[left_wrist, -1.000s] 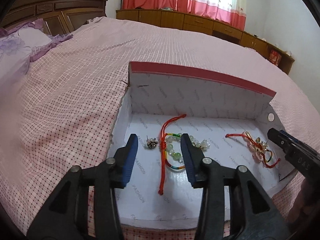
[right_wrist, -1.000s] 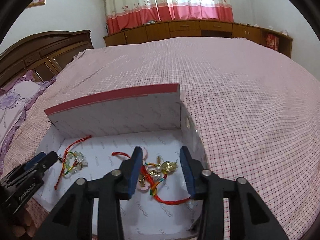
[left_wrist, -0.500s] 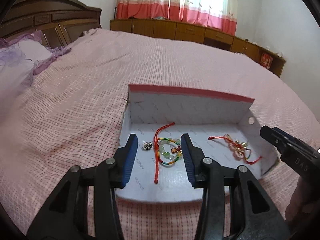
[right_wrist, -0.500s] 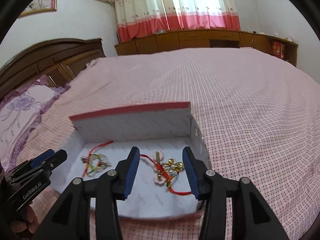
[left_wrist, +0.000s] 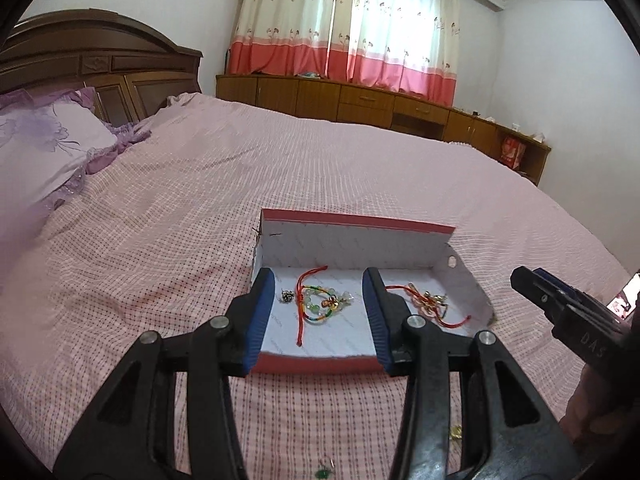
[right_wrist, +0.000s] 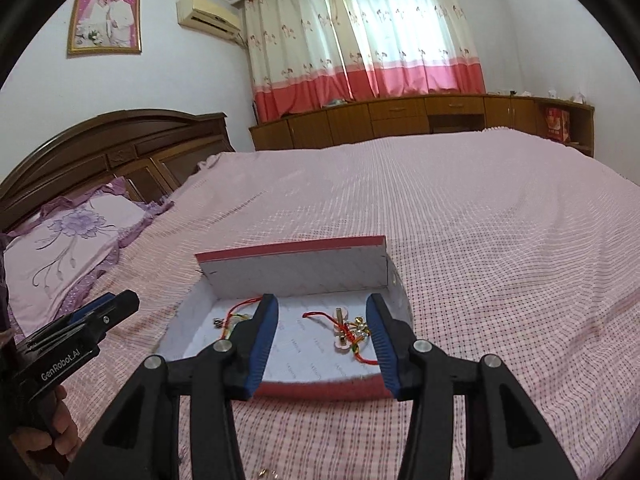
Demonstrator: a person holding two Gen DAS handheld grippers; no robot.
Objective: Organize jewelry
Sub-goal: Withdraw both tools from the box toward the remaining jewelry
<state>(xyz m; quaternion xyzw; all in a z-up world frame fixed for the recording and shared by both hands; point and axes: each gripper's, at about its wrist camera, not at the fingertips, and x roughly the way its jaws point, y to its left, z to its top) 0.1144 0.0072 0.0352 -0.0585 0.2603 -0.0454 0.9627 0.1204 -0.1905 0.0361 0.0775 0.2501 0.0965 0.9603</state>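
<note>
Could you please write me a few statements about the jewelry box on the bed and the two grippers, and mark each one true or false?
1. The box sits on a pink checked bedspread. True.
2. The beaded bracelet with the red cord lies inside the box. True.
3. The left gripper is clamped on the beaded bracelet. False: its fingers are apart and hold nothing; the bracelet rests on the box floor.
4. The box is closed. False: it is open, with its tall back wall standing upright.
5. The right gripper holds nothing between its fingers. True.
6. The gold ornament with the red cord lies on the bedspread outside the box. False: it is in the box.
</note>
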